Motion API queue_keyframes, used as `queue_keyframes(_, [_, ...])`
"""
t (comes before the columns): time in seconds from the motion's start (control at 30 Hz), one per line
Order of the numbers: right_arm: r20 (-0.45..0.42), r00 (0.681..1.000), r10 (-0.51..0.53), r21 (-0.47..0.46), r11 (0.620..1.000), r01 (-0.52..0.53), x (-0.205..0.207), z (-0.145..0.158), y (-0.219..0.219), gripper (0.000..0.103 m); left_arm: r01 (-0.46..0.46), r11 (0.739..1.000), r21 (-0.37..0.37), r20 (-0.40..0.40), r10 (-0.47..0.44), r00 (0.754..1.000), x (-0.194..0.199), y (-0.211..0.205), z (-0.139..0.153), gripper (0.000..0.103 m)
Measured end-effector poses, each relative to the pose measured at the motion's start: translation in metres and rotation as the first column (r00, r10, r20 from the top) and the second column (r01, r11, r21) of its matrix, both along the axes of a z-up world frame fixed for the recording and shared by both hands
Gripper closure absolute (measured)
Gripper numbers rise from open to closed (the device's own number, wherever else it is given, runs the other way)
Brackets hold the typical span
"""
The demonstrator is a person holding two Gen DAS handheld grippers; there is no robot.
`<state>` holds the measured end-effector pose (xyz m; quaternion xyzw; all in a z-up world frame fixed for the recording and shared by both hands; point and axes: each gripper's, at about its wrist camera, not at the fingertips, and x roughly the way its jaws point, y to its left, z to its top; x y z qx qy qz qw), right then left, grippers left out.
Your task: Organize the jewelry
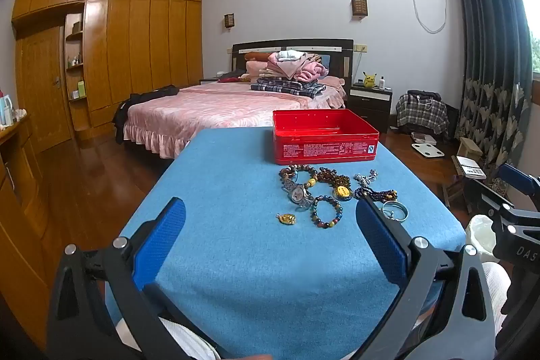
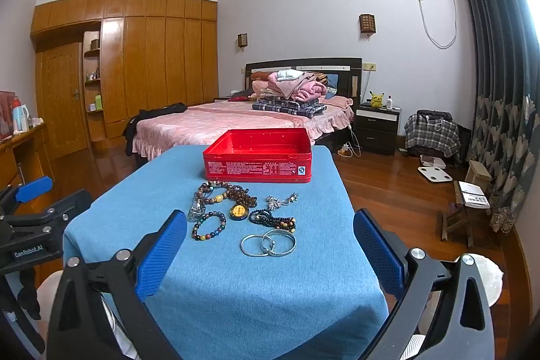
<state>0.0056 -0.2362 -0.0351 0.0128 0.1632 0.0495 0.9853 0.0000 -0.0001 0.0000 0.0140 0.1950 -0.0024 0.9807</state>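
Left tool [image 1: 270, 238] spread wide, empty; "GenRobot.AI" printed on its body. Blue woven cloth covers the counter [image 2: 236, 292]. Beaded bracelets [image 2: 208, 225], a metal watch [image 2: 196, 211] and two smooth silver bangles [image 2: 268, 244] lie loose at 12 o'clock, short of the glossy red tin [image 2: 258, 161], white small print illegible. Right tool [image 2: 270, 240] likewise spread, empty.

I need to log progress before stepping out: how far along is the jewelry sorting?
Nothing looks done: the red tin is open with no jewelry visible inside. Nothing is in hand; the left tool and right tool are both open, hovering over the blue cloth. Left: the silver bangles, beaded bracelets, watch and pendants.
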Motion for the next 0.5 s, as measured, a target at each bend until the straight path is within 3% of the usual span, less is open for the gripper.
queue_keyframes(0.5, [0.0,1.0,0.001,0.002,1.0,-0.001,-0.0002,-0.0003,-0.0006,0.006,0.0,1.0,-0.003,0.001,0.0,1.0,-0.0001,0.0001,0.0001,0.005])
